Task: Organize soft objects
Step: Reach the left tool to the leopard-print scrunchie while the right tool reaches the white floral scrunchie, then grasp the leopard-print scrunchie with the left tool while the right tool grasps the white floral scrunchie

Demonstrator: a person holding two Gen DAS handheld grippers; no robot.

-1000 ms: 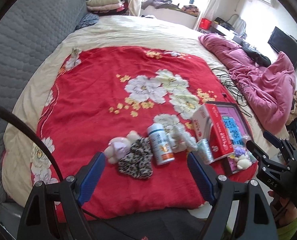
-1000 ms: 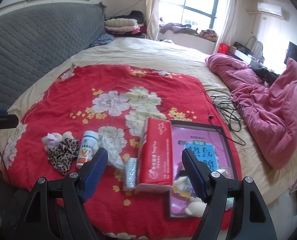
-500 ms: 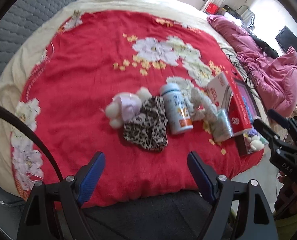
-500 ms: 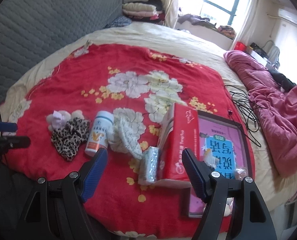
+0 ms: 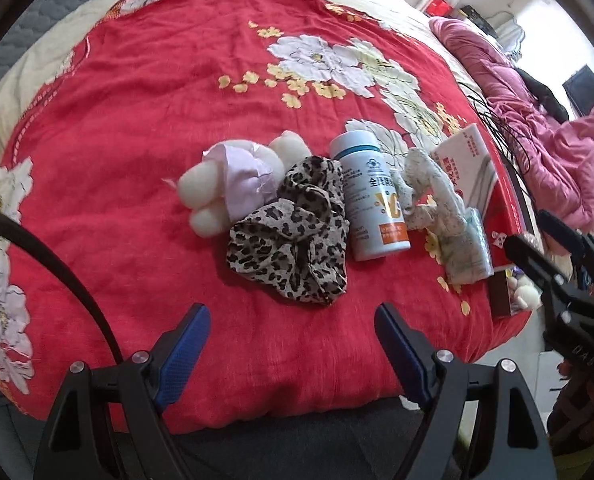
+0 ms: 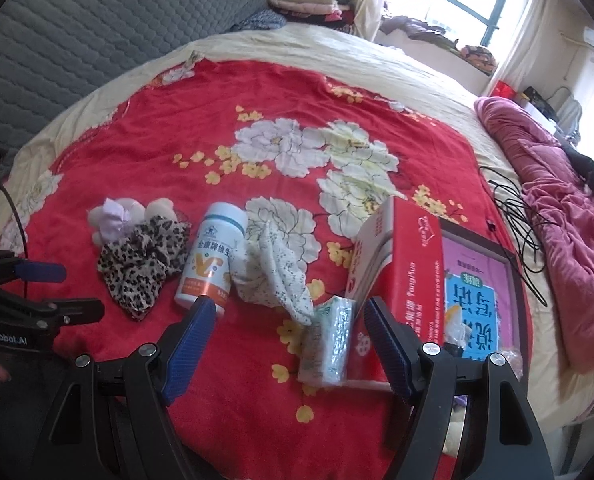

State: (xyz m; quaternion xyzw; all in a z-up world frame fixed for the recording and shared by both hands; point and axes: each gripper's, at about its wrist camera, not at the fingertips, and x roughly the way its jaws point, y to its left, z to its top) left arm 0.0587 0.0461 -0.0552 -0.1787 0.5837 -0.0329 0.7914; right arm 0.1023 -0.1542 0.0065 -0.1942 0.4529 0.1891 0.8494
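On the red floral blanket (image 5: 137, 120) lie a white plush toy in a lilac dress (image 5: 233, 184), a leopard-print scrunchie (image 5: 293, 236), a white bottle (image 5: 373, 196), a floral white cloth (image 5: 429, 188) and a tissue pack (image 5: 471, 256). My left gripper (image 5: 293, 332) is open, just short of the scrunchie, nothing between its fingers. My right gripper (image 6: 287, 328) is open above the blanket, with the cloth (image 6: 273, 276) and tissue pack (image 6: 331, 344) ahead of its blue fingers. The toy (image 6: 125, 216), scrunchie (image 6: 145, 264) and bottle (image 6: 211, 256) lie to its left.
A red box (image 6: 405, 276) leans beside a dark-framed tray with a pink sheet (image 6: 481, 292). Black cables (image 6: 513, 208) and a pink duvet (image 6: 569, 216) lie at the right. A grey headboard (image 6: 97, 40) rises at the far left. The blanket's front edge drops off close to both grippers.
Both grippers have sunk toward the bed and tipped downward; the objects look larger and closer. The left now hangs near the scrunchie, the right near the cloth and tissue pack. Jaws unchanged.
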